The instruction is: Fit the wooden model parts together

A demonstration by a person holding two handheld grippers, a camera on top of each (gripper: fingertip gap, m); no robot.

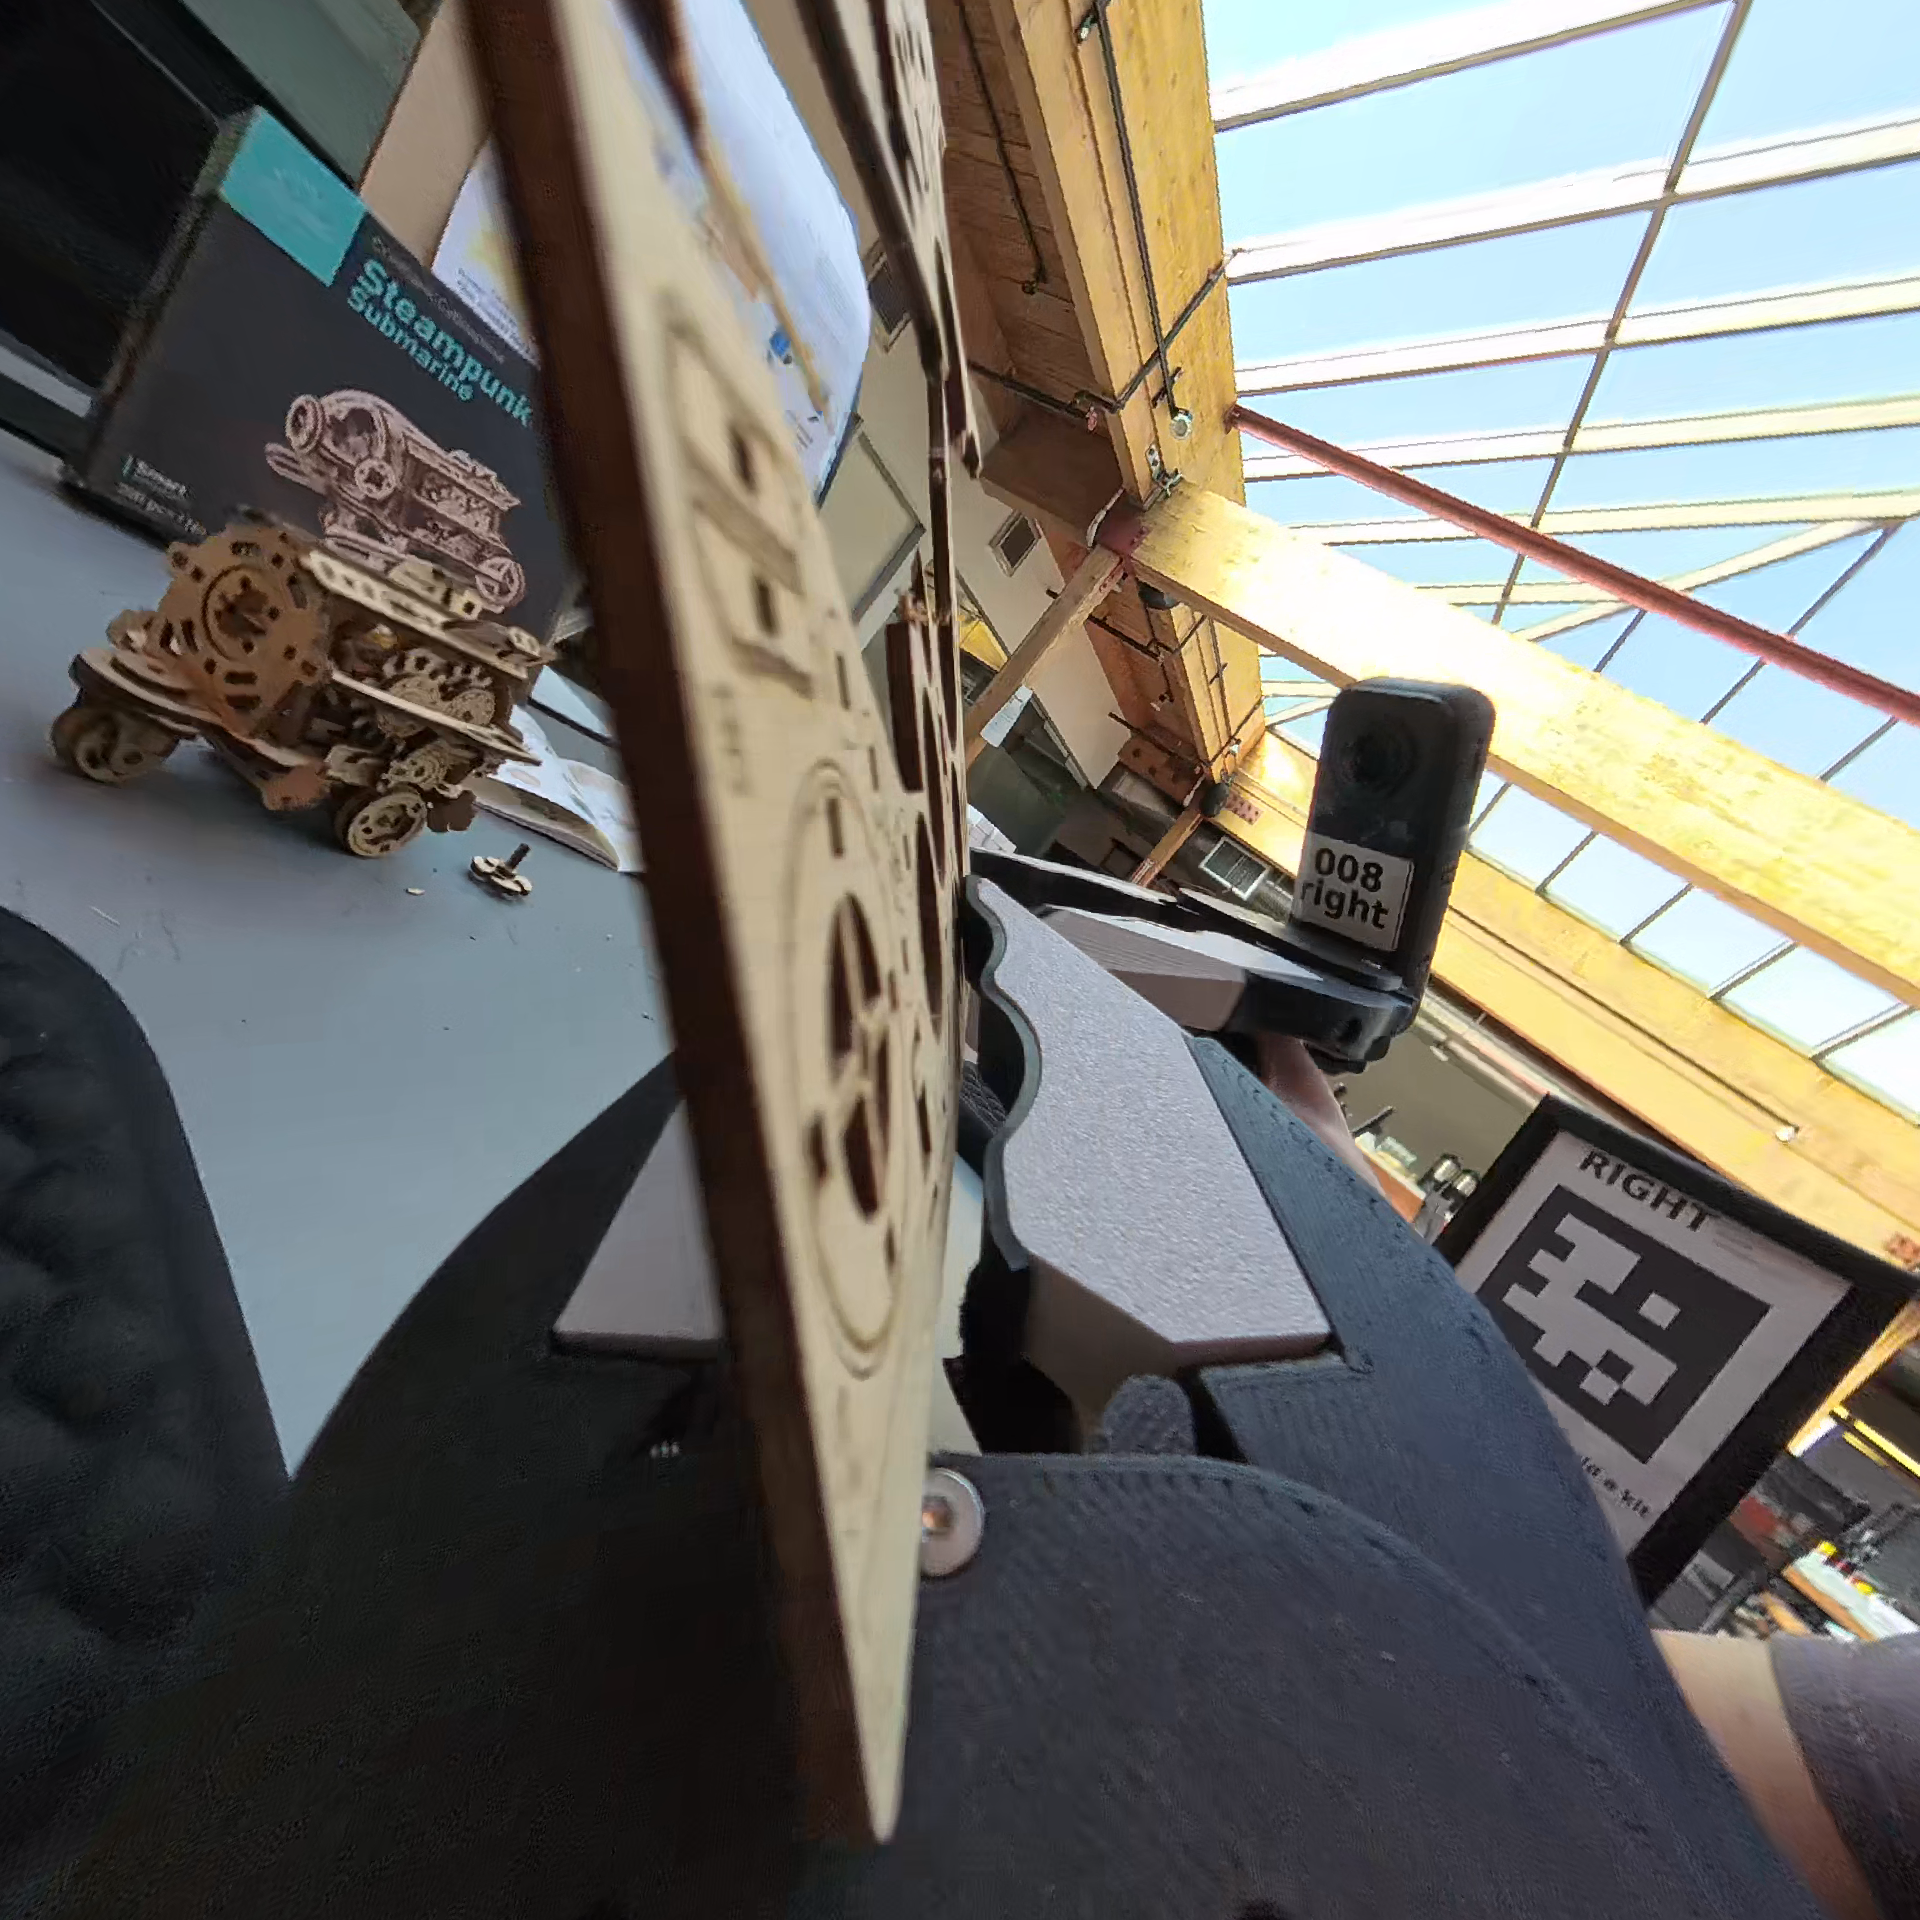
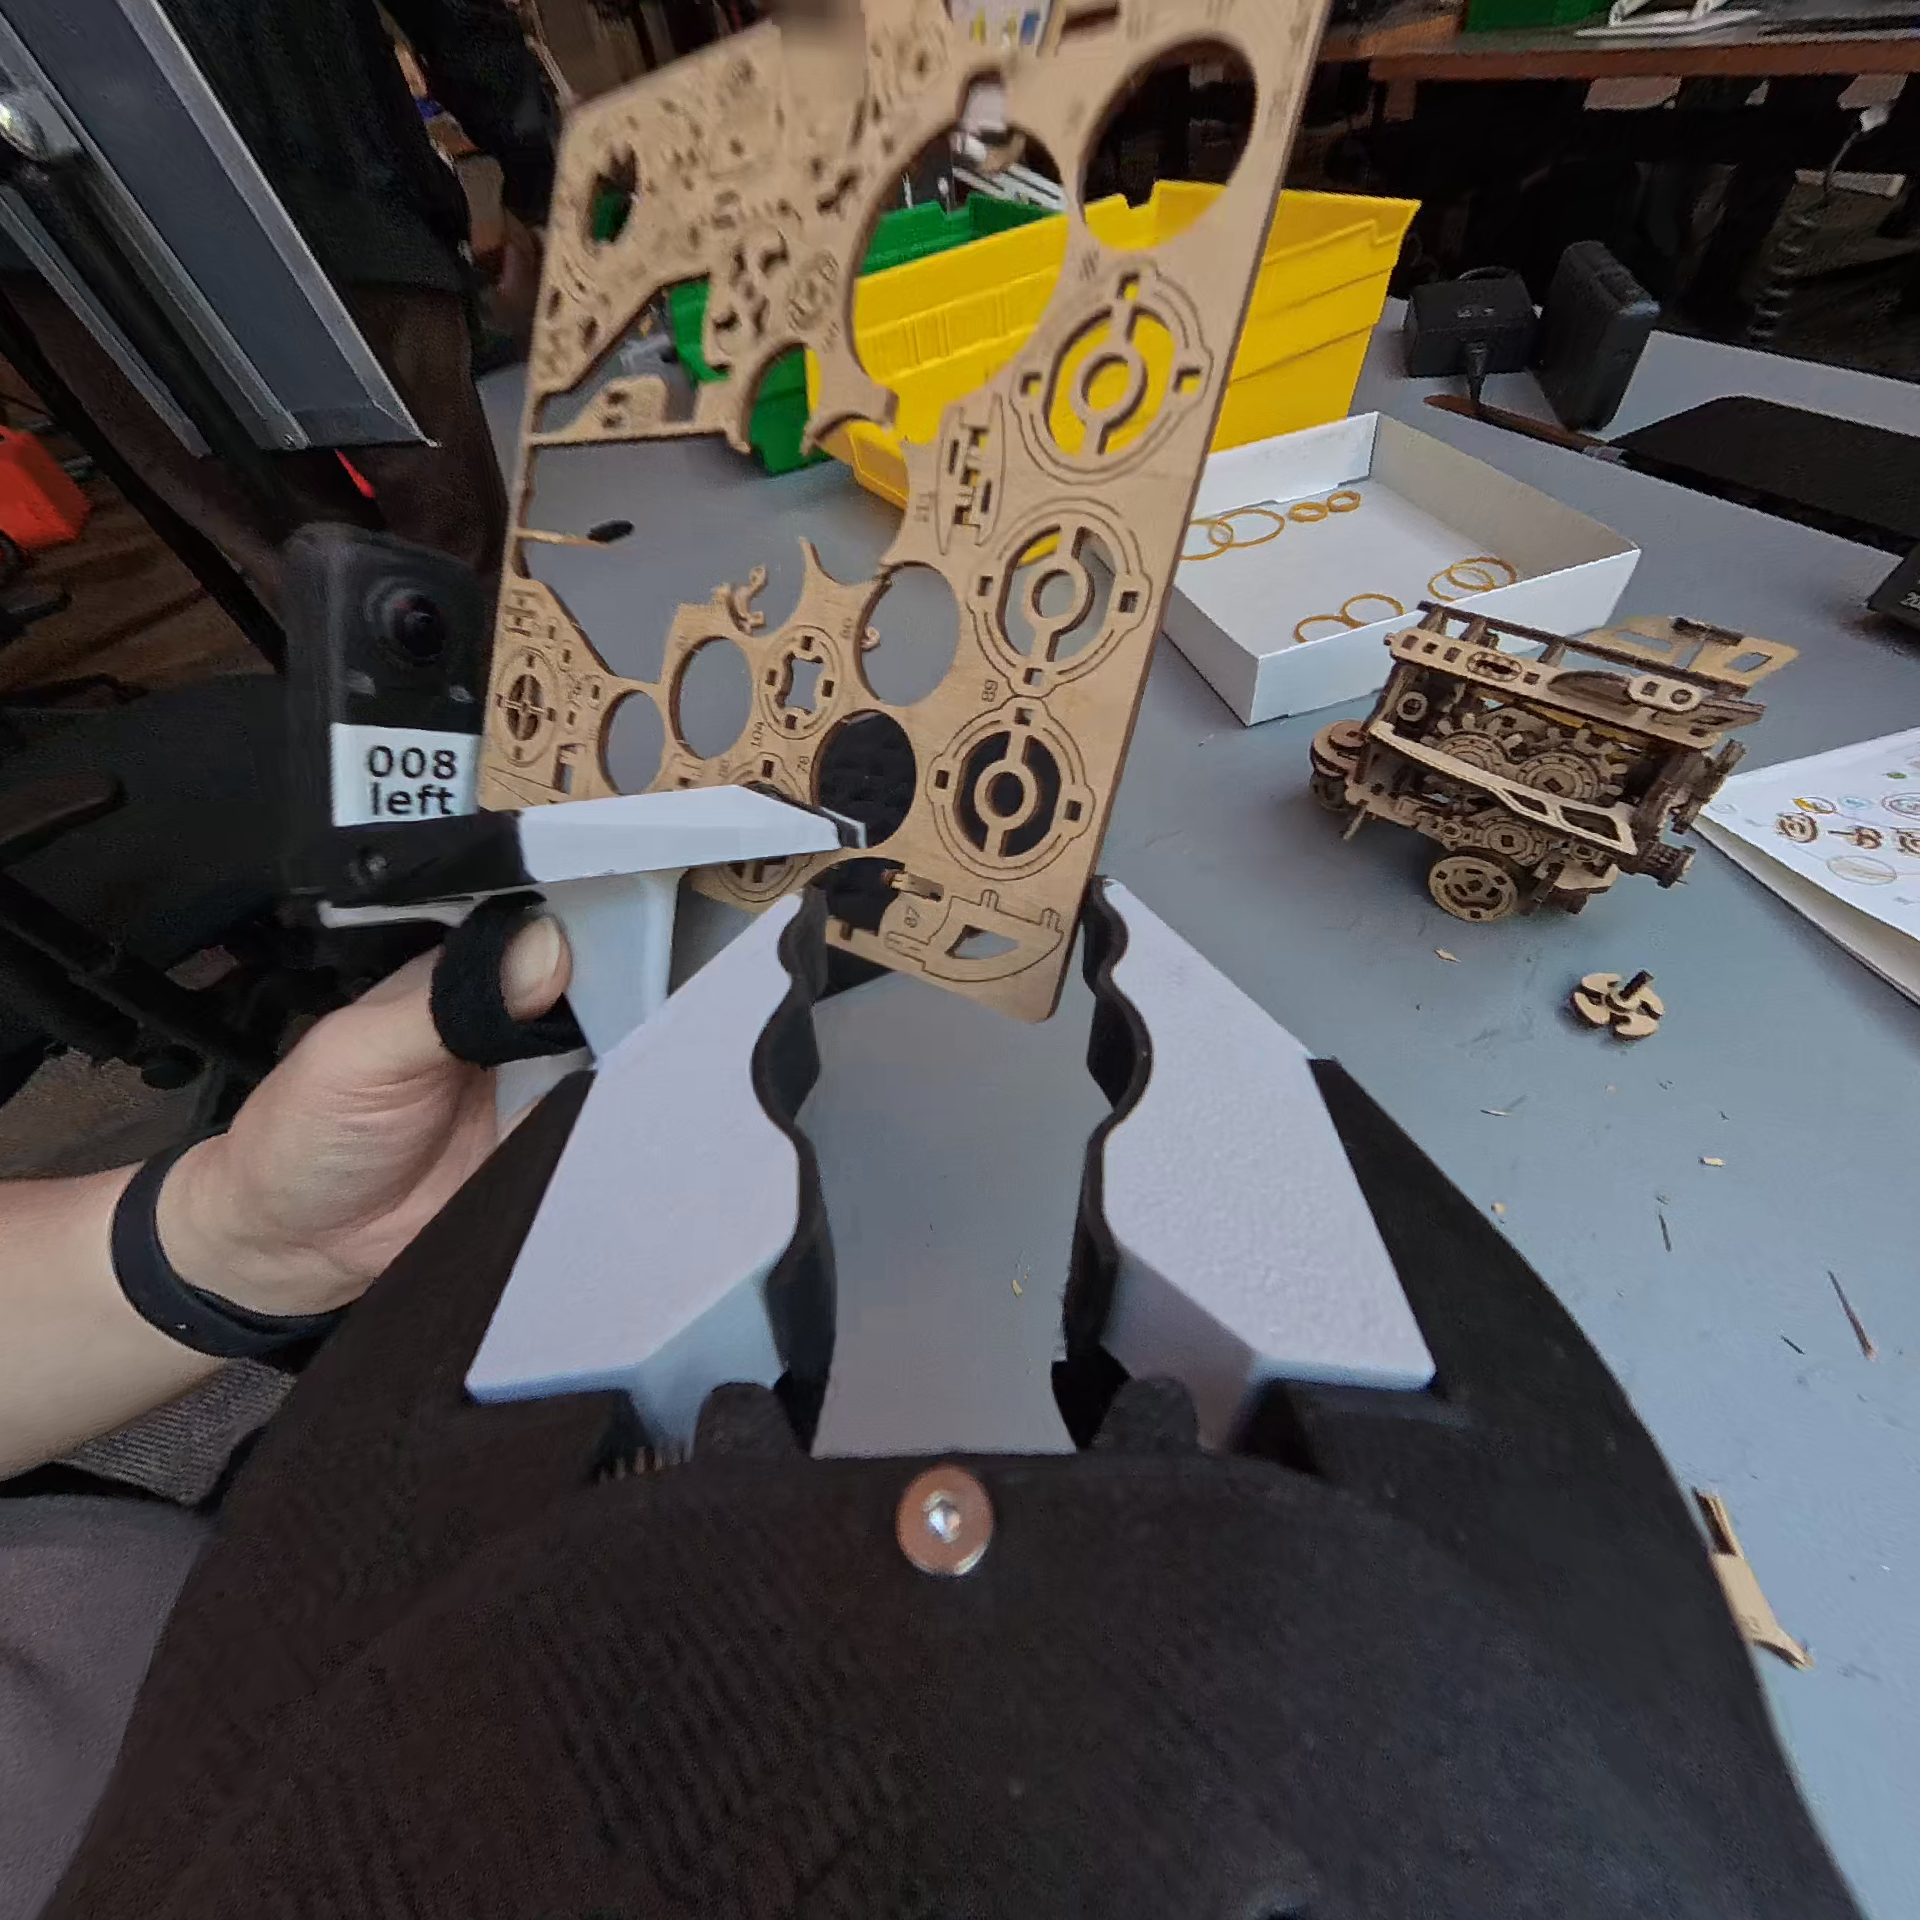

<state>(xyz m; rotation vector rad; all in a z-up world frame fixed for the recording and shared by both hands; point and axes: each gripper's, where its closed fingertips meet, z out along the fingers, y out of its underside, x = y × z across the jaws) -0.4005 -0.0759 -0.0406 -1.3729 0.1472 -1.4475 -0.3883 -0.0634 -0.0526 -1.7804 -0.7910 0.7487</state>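
A thin plywood parts sheet (image 2: pixel 1039 499) with several cut-out holes and uncut round parts is held upright. My left gripper (image 2: pixel 842 826) comes in from the left and is shut on its lower part. In the left wrist view the sheet (image 1: pixel 790 831) stands edge-on between that gripper's fingers (image 1: pixel 1122 1143). My right gripper (image 2: pixel 951 904) is open, its fingertips on either side of the sheet's bottom corner, not closed on it. The part-built wooden model (image 2: pixel 1527 769) stands on the grey table (image 2: pixel 1351 1143) to the right; it also shows in the left wrist view (image 1: pixel 301 675).
A small gear with a pin (image 2: pixel 1616 1003) lies near the model. A white tray of rubber bands (image 2: pixel 1403 561), yellow bin (image 2: pixel 1320 291) and green bin (image 2: pixel 790 416) stand behind. A booklet (image 2: pixel 1849 831) lies at right. The kit box (image 1: pixel 312 395) stands behind the model. My two grippers' fingertips are within a few centimetres of each other. From the right gripper's tips to the part-built wooden model (image 2: pixel 1527 769) is close to 15 centimeters. The left camera catches it too, in the left wrist view (image 1: pixel 449 708).
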